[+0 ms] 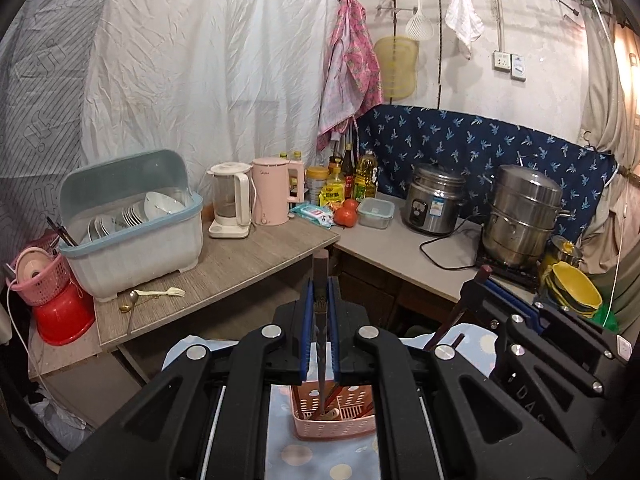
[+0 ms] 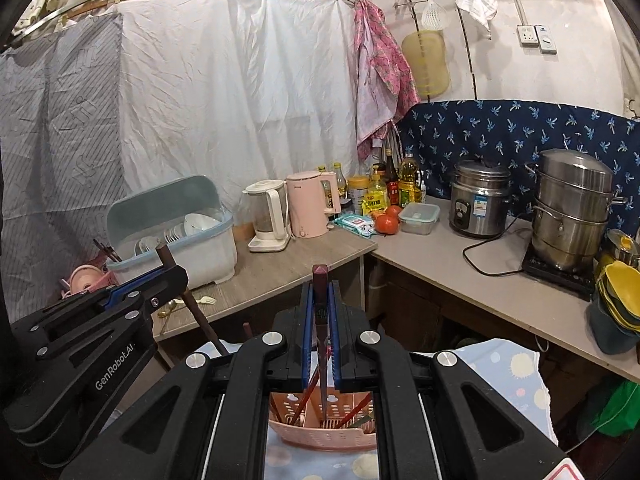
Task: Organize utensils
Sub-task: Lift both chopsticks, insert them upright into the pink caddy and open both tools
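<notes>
The left claw (image 1: 320,292) is shut tight on a dark chopstick (image 1: 321,264) that stands up between its blue pads. The right claw (image 2: 320,296) grips another chopstick (image 2: 320,280) the same way. Both hang above a pink basket (image 1: 334,424) near the cloth's edge.

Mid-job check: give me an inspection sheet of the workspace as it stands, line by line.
Surface: wood-grain counter meets a grey counter at the corner.
Job's things: pink utensil basket below both grippers, chopsticks inside; spoon and white fork loose on the counter.
Clutter: dish rack, two kettles, bottles, tomatoes, rice cooker, steamer pot.
Grippers: left gripper shut on a chopstick; right gripper shut on another chopstick.
Cables: black cord across the grey counter.
Surroundings: hanging sheets, pink apron, blue patterned cloth.
</notes>
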A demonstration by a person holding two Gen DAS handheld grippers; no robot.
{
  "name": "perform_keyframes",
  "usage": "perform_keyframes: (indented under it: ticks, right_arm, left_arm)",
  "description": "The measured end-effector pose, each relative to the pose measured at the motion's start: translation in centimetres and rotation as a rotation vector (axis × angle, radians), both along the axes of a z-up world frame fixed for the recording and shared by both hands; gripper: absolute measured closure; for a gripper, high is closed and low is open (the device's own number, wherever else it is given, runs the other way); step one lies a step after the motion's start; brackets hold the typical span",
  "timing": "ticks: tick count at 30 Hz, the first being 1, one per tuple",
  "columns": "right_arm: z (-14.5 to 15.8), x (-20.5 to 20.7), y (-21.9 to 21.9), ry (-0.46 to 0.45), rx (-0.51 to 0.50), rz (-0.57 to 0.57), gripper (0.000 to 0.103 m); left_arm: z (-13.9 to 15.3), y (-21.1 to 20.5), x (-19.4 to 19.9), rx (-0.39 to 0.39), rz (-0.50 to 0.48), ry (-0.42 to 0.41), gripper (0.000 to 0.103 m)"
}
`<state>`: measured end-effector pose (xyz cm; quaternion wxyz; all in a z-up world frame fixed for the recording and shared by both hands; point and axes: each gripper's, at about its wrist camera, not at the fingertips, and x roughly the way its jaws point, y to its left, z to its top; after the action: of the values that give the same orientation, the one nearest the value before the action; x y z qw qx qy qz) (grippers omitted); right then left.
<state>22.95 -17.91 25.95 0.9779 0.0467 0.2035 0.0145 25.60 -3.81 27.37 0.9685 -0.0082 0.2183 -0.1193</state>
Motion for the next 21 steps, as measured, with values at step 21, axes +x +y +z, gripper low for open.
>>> perform_keyframes:
  ticks: [21]
  right_arm:
    - [-7.7,2.4,1.1,0.143,-0.011,0.004,0.086]
  left_arm:
    - [-7.9,0.3,2.9,0.020,0.044,0.128,0.069]
